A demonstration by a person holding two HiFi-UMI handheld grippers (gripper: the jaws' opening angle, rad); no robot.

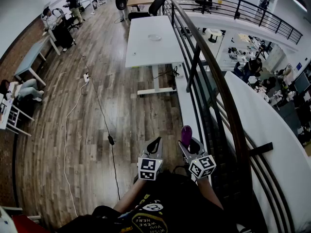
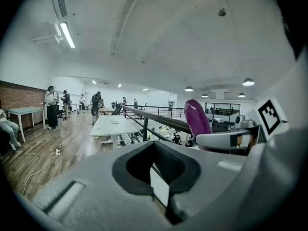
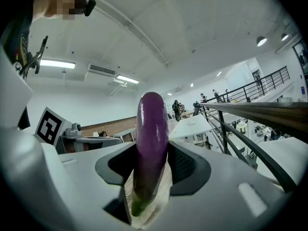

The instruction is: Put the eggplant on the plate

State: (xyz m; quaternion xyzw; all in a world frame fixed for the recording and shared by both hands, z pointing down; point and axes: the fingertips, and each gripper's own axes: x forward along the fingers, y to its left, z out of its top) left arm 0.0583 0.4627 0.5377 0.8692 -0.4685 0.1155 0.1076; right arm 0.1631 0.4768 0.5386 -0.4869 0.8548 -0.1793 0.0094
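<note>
Wood floor (image 1: 97,110), white table (image 1: 150,50), black railing (image 1: 215,76) — ceiling strip light (image 2: 67,35)

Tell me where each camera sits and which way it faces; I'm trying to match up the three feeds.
Head view: on the person's head, looking steeply down at the wooden floor, white table and railing; it shows the person's arms, left tongs and right tongs.
Left gripper view: rides the left tongs, looking along their empty jaws toward the table; the right tongs show at right.
Right gripper view: rides the right tongs, looking along jaws shut on the eggplant.
Shared: the eggplant, table and railing appear in all three.
</note>
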